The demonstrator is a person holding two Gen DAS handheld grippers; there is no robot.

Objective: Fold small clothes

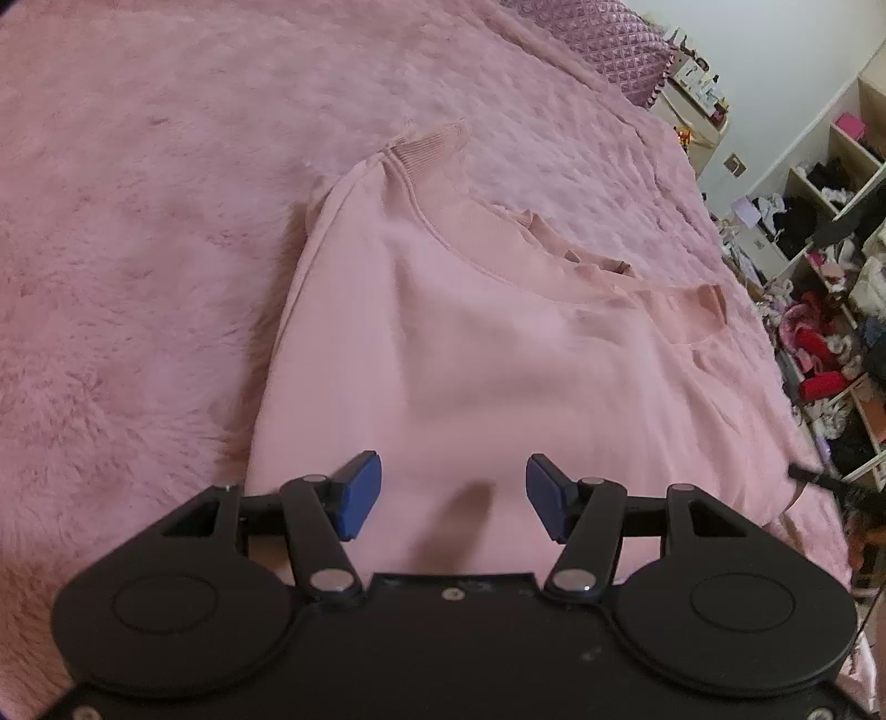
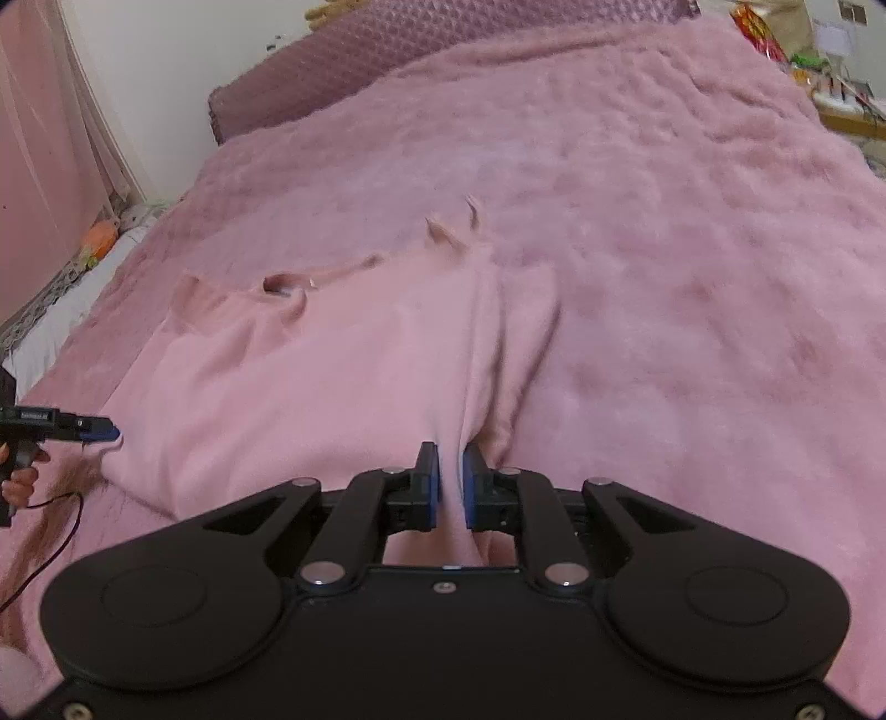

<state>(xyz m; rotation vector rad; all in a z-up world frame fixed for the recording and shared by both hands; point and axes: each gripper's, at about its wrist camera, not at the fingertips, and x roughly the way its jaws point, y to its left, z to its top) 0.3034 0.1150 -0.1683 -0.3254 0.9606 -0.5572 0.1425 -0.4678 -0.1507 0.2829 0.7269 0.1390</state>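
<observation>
A: Why are the right tongs [image 2: 451, 482] clamped on that ridge of cloth?

B: They have pinched up the near edge of the pale pink, soft cotton sweatshirt [image 2: 310, 382], which lies spread on the fluffy pink bed blanket [image 2: 692, 266]. Gripping a bunched hem gives a firm hold, I'd judge, for carrying that side over in a fold.

A: And the left tongs [image 1: 453, 495]?

B: Spread apart, holding nothing, poised over the sweatshirt's near part. Probably about to take the matching edge, so both sides lift evenly. The ribbed collar points away, towards the quilted mauve pillow [image 1: 601, 39].
</observation>
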